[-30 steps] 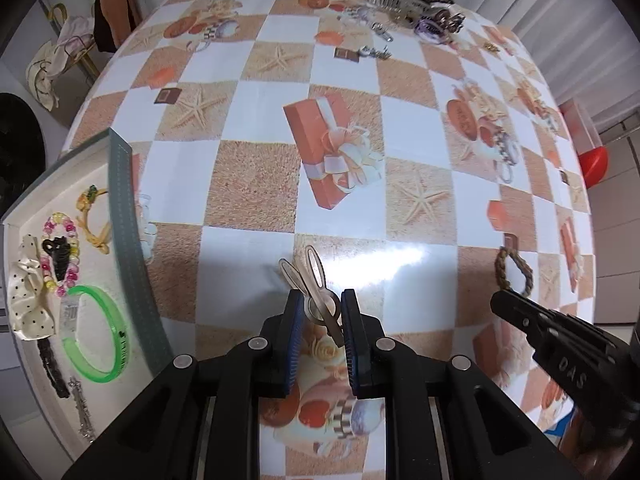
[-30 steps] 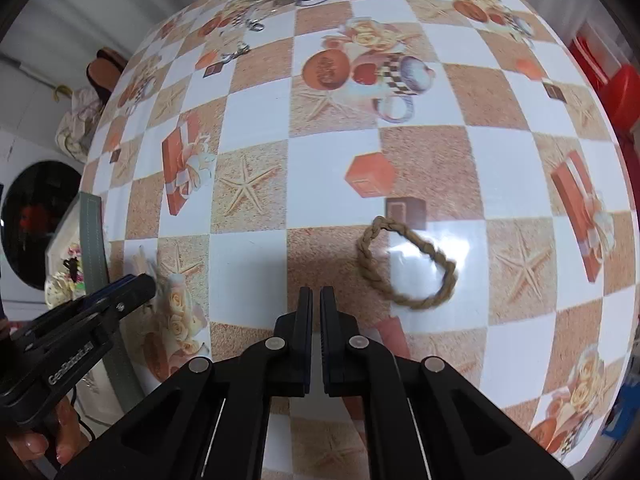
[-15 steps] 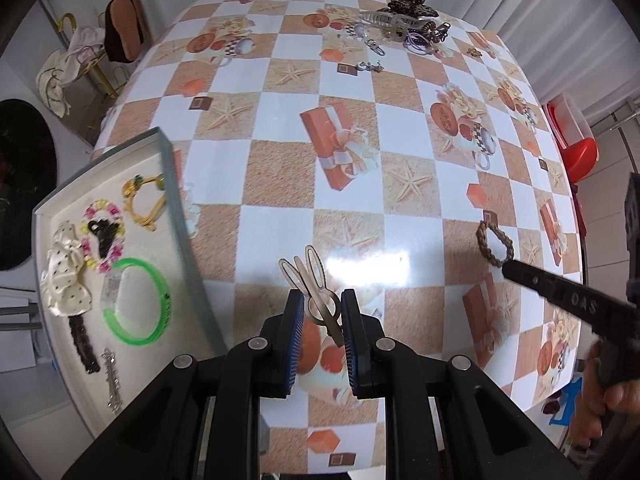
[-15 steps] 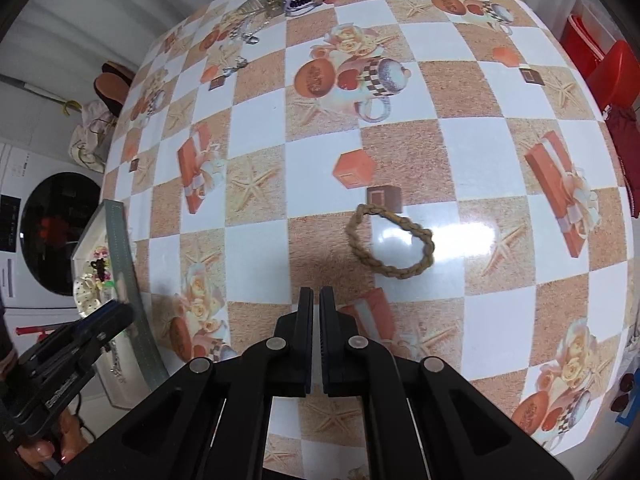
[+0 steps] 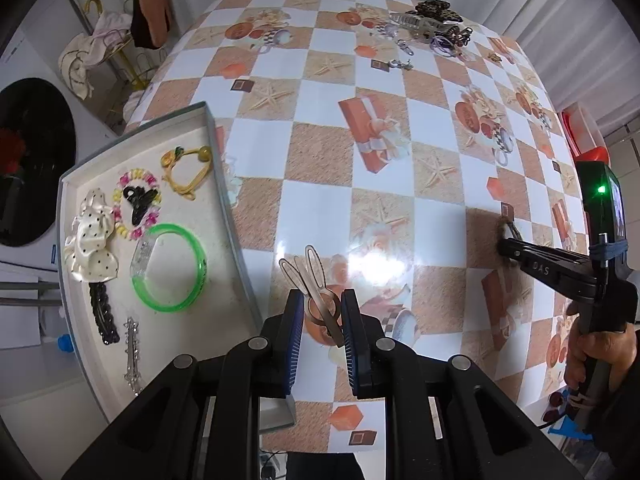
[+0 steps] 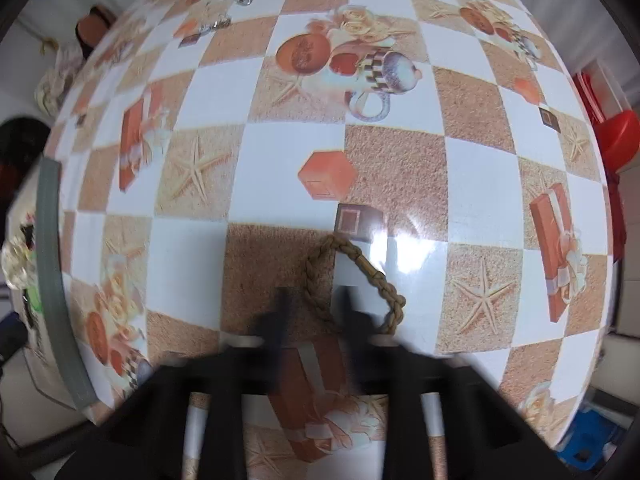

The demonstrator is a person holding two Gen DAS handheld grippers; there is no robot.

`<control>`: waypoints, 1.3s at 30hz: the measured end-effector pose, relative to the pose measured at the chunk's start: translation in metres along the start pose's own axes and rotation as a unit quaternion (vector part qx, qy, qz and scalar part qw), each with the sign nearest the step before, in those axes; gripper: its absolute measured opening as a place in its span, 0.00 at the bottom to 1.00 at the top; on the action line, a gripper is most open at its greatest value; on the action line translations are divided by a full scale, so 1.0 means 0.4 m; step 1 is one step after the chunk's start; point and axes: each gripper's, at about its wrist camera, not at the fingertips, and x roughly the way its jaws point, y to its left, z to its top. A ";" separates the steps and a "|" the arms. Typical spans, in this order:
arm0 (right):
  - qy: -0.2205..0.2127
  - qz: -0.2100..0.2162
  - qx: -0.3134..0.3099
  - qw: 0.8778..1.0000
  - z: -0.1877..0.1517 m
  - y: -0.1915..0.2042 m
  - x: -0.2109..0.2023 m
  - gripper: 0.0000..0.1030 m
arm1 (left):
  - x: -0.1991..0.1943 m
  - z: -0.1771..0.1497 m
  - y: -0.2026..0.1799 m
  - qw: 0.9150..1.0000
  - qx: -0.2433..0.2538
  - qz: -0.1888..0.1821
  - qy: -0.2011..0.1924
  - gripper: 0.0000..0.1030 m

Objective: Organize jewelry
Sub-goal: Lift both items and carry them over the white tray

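My left gripper is shut on a pair of rose-gold hair clips and holds them above the table, just right of the white tray. The tray holds a green bangle, a polka-dot scrunchie, a beaded bracelet, a black claw clip and a yellow tie. My right gripper is open, its blurred fingers either side of one strand of the brown braided bracelet on the table. It also shows in the left wrist view, low over the bracelet.
A heap of loose jewelry and hair clips lies at the far end of the checked tablecloth. A small charm lies near it. A red stool stands beyond the right table edge.
My right gripper has opened and dropped forward onto the braided bracelet. My left gripper has risen and pulled back a little with the hair clips.
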 end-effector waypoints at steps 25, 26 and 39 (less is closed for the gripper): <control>-0.020 0.159 -0.026 0.987 -0.006 0.165 -0.227 0.06 | -0.077 -0.067 0.140 0.997 -0.070 0.014 -0.020 0.24; -0.019 0.161 -0.033 0.986 -0.006 0.178 -0.231 0.06 | -0.079 -0.070 0.148 0.997 -0.075 0.015 -0.020 0.24; -0.005 0.183 -0.117 0.976 -0.005 0.368 -0.259 0.06 | -0.101 -0.118 0.254 0.991 -0.131 0.022 -0.026 0.24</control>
